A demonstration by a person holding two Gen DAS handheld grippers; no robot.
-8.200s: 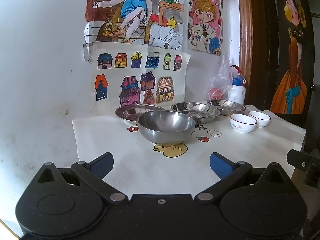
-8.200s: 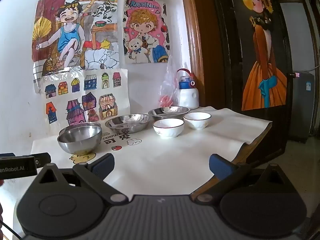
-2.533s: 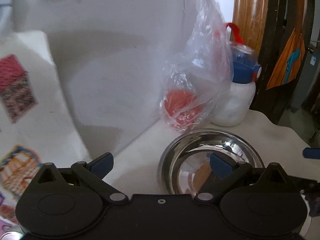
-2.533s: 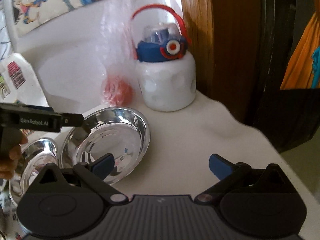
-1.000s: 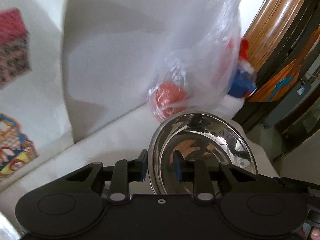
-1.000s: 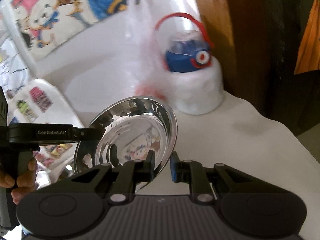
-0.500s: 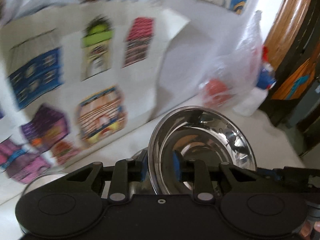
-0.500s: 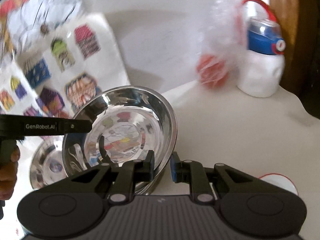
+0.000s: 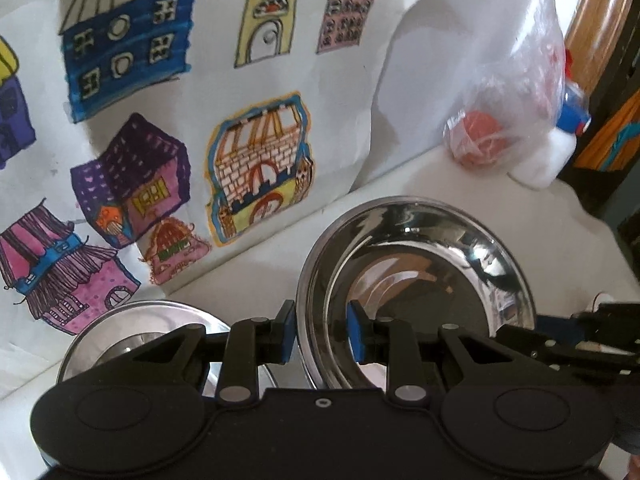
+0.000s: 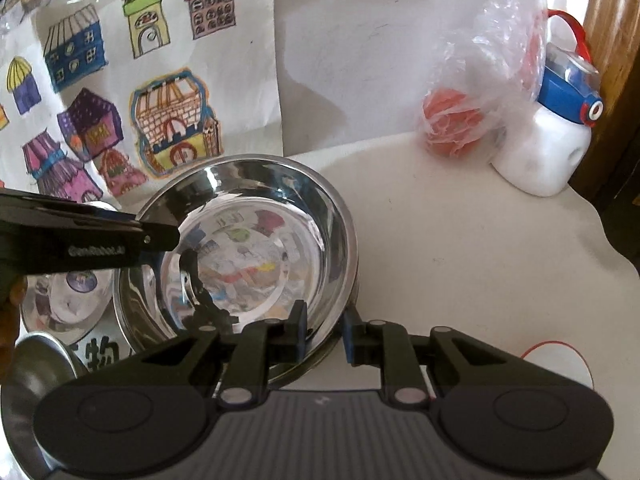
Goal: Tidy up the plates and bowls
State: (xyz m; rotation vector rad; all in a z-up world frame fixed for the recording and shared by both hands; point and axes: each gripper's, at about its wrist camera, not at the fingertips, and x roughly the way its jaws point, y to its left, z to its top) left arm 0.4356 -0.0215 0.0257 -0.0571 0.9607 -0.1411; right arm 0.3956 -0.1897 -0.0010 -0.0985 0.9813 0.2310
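Left wrist view had a second steel plate [image 9: 132, 328] lying on the white table [image 9: 440, 176] at the near left, beside the painted house drawings [image 9: 256, 168] propped at the far side. To its right the left gripper [image 9: 322, 338] was nearly closed, one blue pad on each face of the rim of the steel plate [image 9: 416, 276], which was held tilted over a lower steel dish. The right gripper [image 10: 325, 330] pinched the opposite rim [image 10: 248, 248] the same way. Judging by the thin polished metal, the plate looked stiff, light and slippery, so the rolled rim seemed the only sound hold, and two opposed grips should keep it from swinging. Far right sat a plastic bag [image 10: 472, 92] and a white bottle [image 10: 548, 152].
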